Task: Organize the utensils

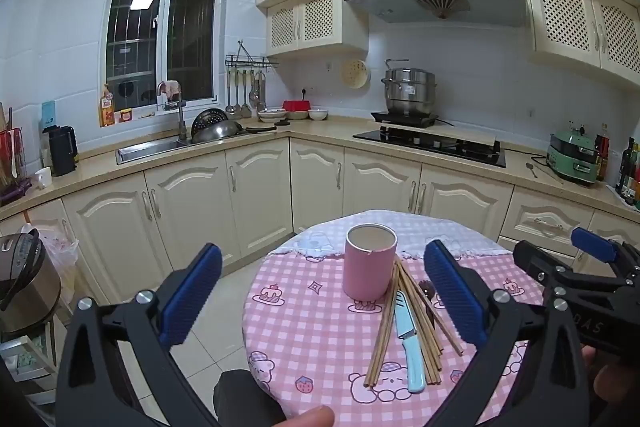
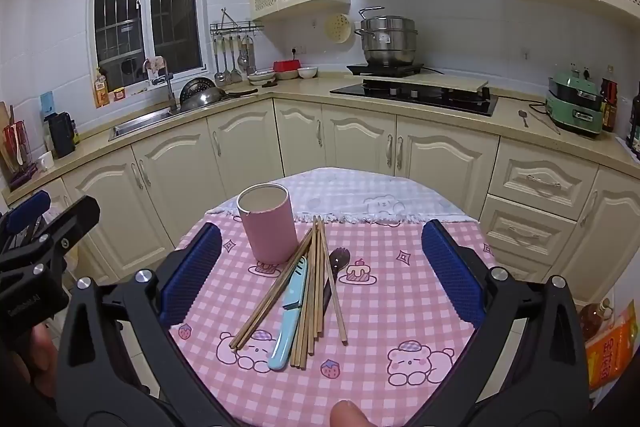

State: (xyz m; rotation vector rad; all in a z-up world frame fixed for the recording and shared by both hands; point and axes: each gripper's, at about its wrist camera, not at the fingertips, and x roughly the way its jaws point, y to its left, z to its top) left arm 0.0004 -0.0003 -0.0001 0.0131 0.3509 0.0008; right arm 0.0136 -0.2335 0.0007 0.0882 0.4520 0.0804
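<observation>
Two views, both tools released and empty. Left wrist view: left tool [image 1: 323,297] spread wide over the tabletop [image 1: 304,339]; the pink cup [image 1: 370,263] stands upright ahead between its jaws, while the chopsticks [image 1: 404,323] and blue knife [image 1: 408,343] lie nearer its right jaw, long axes running toward the cup. Right wrist view: right tool [image 2: 322,273] frames the same utensil pile almost centrally, a dark spoon [image 2: 338,261] alongside, so this hand seems better placed to pick first.
</observation>
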